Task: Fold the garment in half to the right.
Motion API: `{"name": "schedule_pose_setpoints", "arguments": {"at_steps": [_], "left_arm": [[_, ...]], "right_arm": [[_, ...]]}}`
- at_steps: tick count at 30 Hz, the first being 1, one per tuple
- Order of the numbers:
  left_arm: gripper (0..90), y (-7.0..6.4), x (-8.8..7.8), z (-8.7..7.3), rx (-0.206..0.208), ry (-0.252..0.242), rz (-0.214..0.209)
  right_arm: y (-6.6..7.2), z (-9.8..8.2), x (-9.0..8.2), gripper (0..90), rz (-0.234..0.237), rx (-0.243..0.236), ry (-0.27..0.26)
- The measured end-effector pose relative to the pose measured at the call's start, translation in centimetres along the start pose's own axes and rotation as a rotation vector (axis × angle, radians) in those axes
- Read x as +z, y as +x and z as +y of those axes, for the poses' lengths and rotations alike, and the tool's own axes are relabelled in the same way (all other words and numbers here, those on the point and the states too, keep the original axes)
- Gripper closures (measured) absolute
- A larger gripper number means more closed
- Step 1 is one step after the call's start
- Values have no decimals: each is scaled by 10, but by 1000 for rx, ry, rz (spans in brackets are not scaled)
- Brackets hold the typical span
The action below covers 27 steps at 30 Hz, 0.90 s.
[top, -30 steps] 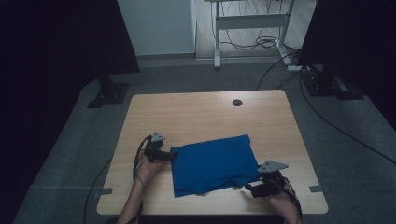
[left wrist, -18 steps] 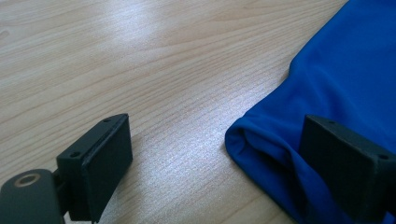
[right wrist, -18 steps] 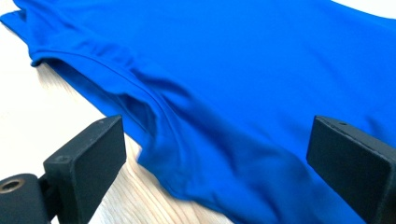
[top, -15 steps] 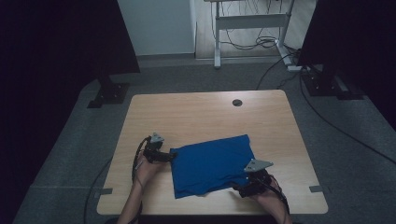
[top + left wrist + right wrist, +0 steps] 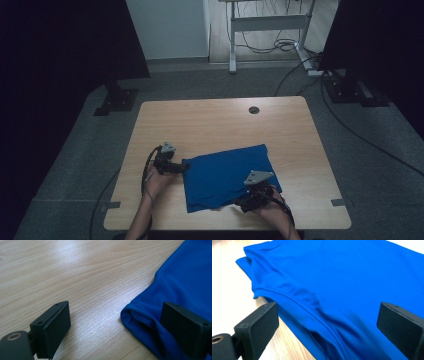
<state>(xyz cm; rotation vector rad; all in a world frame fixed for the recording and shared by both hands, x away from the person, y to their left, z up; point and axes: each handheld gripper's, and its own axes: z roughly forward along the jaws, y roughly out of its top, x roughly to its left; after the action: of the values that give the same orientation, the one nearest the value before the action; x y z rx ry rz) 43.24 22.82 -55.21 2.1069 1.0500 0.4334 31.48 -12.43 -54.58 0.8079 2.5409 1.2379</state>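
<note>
A lab-like recording room: lone wooden table [image 5: 210,120], black curtains [image 5: 60,50], grey carpet [image 5: 380,165], loose floor cables [image 5: 280,46].

Table [image 5: 210,125]: light wood; you see its bare top before you and at both sides.
Hole [image 5: 254,109]: small, round and dark, near the far edge of your table, a little right of the middle.
Floor [image 5: 65,165]: grey carpet around the table.
Tape marks [image 5: 110,205]: one on the floor at your left, one at your right.
Stand bases [image 5: 116,97]: black, beyond the two far corners.
Desk frame [image 5: 265,22]: pale metal, far behind, with cables [image 5: 272,47] hanging under it.
</note>
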Motion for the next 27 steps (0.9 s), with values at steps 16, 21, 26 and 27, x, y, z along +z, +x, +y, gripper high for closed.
{"name": "schedule_pose_setpoints", "arguments": {"at_steps": [16, 21, 26, 27], "left_arm": [[101, 0, 0, 0, 5, -1, -8], [101, 0, 0, 0, 5, -1, -8], [101, 0, 0, 0, 4, 0, -8], [100, -1, 0, 0, 4, 0, -8]], "right_arm": [[25, 22, 32, 31, 39, -50, 6], [33, 29, 40, 27, 57, -61, 4], [40, 33, 47, 19, 71, -72, 7], [41, 33, 48, 18, 72, -73, 9]]}}
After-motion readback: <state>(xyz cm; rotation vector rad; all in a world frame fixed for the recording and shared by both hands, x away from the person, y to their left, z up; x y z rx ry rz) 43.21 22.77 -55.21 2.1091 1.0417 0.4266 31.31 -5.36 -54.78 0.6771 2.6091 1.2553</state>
